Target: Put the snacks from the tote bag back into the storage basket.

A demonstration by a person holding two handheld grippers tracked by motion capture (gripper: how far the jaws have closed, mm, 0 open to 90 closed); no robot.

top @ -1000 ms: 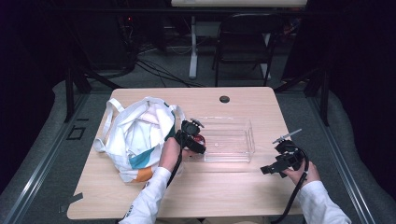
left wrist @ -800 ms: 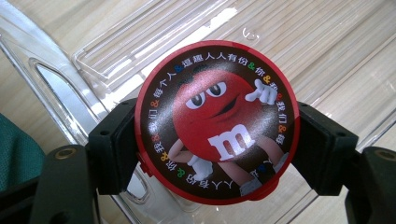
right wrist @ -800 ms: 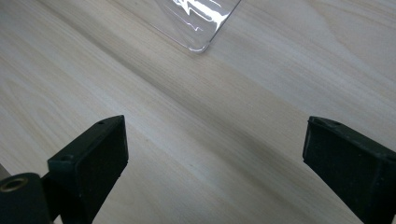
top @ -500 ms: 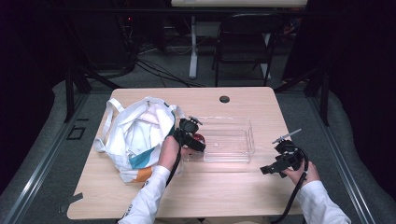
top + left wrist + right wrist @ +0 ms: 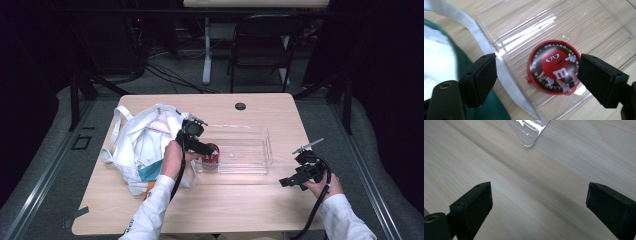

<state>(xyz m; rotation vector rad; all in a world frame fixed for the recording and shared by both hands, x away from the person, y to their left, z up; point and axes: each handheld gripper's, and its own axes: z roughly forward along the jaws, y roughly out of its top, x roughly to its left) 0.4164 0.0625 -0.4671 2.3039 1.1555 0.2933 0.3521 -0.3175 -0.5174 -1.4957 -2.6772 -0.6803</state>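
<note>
Just opening, left gripper (image 5: 537, 75) jaws clear the red tin (image 5: 554, 67); right gripper (image 5: 539, 212) jaws released.

table (image 5: 250, 200): pale matt wood grain | clear bin (image 5: 584, 22): glossy ribbed transparent plastic | round red candy tin (image 5: 554, 67): glossy printed lid | tote bag (image 5: 140, 140): white cloth | jaw pads: matt black rubber

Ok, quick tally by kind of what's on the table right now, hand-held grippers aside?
White tote bag: 1
Clear plastic tray: 1
Round red candy tin, lying in the tray: 1
Total: 3
</note>
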